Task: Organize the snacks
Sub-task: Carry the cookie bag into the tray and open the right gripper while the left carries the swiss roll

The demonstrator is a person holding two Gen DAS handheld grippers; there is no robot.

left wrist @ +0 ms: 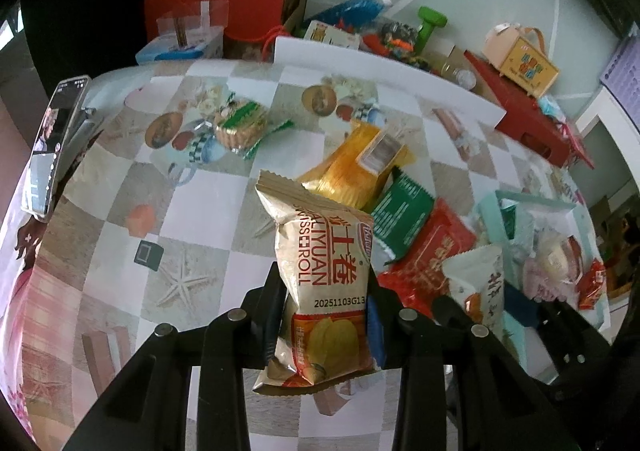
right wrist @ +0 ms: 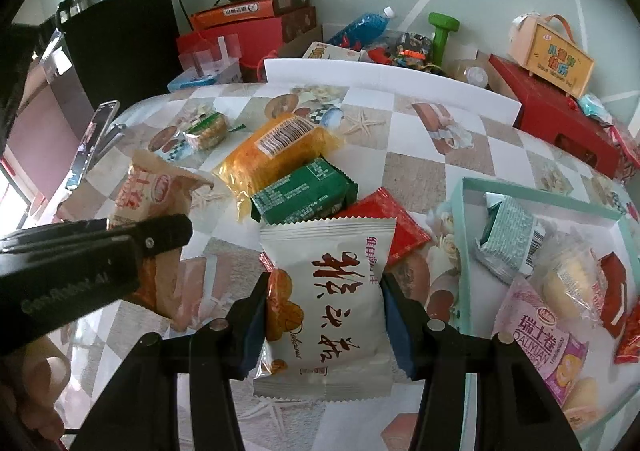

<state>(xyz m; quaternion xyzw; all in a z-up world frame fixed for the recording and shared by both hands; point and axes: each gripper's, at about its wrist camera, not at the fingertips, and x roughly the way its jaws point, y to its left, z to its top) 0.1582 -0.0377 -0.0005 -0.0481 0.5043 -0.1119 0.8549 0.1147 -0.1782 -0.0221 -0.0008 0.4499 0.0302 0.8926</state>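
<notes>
Left wrist view: I see my left gripper (left wrist: 326, 315) squeezing a tan Swiss roll packet (left wrist: 324, 275), lifted off the checkered table (left wrist: 192, 219).
Right wrist view: my right gripper (right wrist: 324, 321) pinches a white snack packet (right wrist: 326, 303) between its blue pads.
Pile: a yellow packet (right wrist: 276, 155), a green packet (right wrist: 304, 191) and a red packet (right wrist: 384, 223) lie touching on the table, just past the white one.
Tray: a pale green tray (right wrist: 464, 235) sits at the right; I see a pink Swiss roll packet (right wrist: 552, 347) and a few more snacks in it.
Far away: one round biscuit pack (right wrist: 206, 129) lies alone near a phone (right wrist: 90, 143).
</notes>
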